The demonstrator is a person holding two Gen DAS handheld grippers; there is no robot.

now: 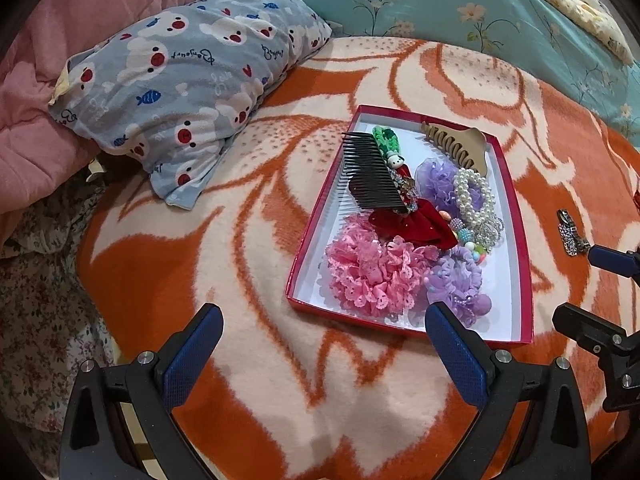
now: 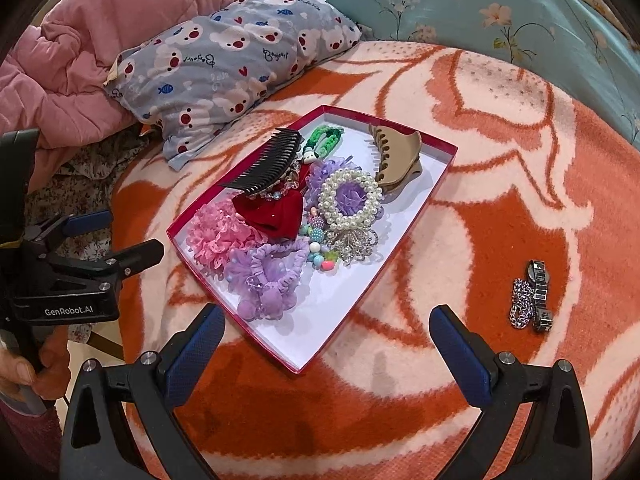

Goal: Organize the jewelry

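Orange-and-cream fleece blanket (image 2: 500, 216) covered the bed, with a grey-blue bear-print pillow (image 2: 236, 60), a pink quilt (image 2: 80, 60) and a teal floral sheet (image 2: 460, 4) at the far side.

Ahead of both tools lay a shallow red cardboard box with a white floor (image 2: 360, 288), crowded with hair things and jewelry: a black plastic comb (image 2: 266, 164) propped on the heap, a beige claw clip (image 2: 400, 160) in the far corner, a white pearl bracelet (image 2: 352, 200), a red velvet bow (image 2: 276, 212), a pink lace scrunchie (image 2: 220, 240) and a lilac scrunchie (image 2: 264, 280) at the near end.

The left tool (image 1: 324, 344) hovered before the box's near edge, its blue-padded fingers spread wide, holding nothing. The right tool (image 2: 326, 344) hung just short of the box's near corner, equally wide and empty. Off to its right, outside the box, a silver chain (image 2: 520, 308) lay on the blanket, touching a dark metal-link watch (image 2: 540, 292).
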